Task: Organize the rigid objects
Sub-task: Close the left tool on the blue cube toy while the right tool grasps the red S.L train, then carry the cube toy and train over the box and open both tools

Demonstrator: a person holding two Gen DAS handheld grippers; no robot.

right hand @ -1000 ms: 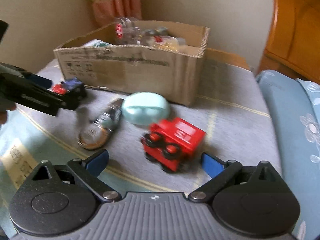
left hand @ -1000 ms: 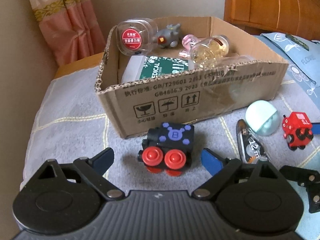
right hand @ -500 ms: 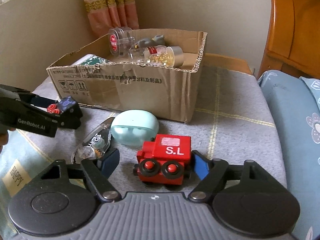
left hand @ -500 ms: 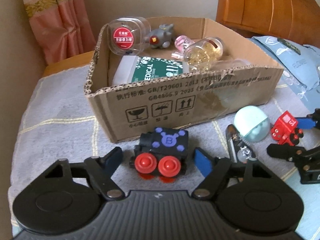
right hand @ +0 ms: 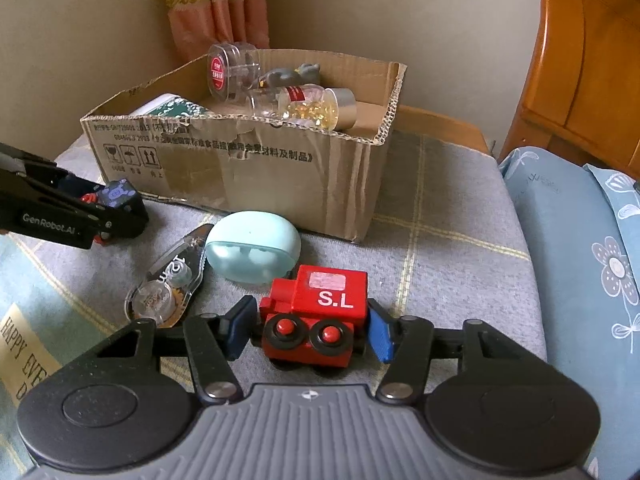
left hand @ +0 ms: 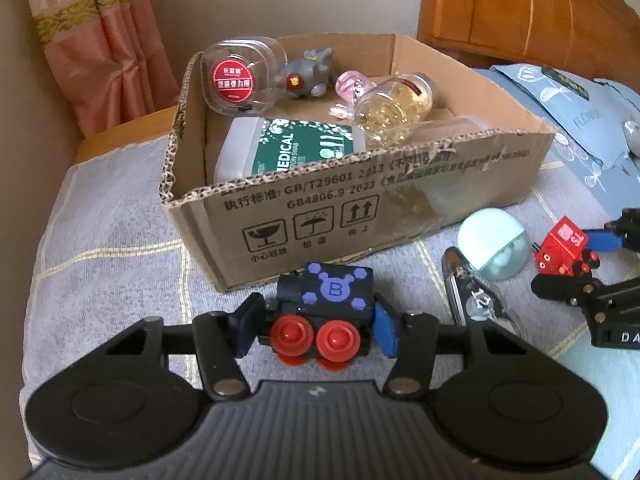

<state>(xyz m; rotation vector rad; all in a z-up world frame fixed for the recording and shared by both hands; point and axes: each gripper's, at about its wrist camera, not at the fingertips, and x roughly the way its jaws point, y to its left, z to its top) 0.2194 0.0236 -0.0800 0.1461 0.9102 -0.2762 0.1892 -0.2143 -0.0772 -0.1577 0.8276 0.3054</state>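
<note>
My left gripper is shut on a black toy train with red wheels and a purple "B", resting on the grey cloth in front of the cardboard box. My right gripper is shut on a red toy train marked "S.L", also on the cloth. The box holds a clear jar with a red label, a grey toy, a capsule bottle and a green medical box. The left gripper and black train show in the right wrist view.
A mint green case and a clear correction tape dispenser lie between the two trains. A blue floral pillow lies to the right. A wooden headboard and a pink curtain stand behind.
Both grippers have moved forward and closed their fingers: the left onto the black train, the right onto the red train.
</note>
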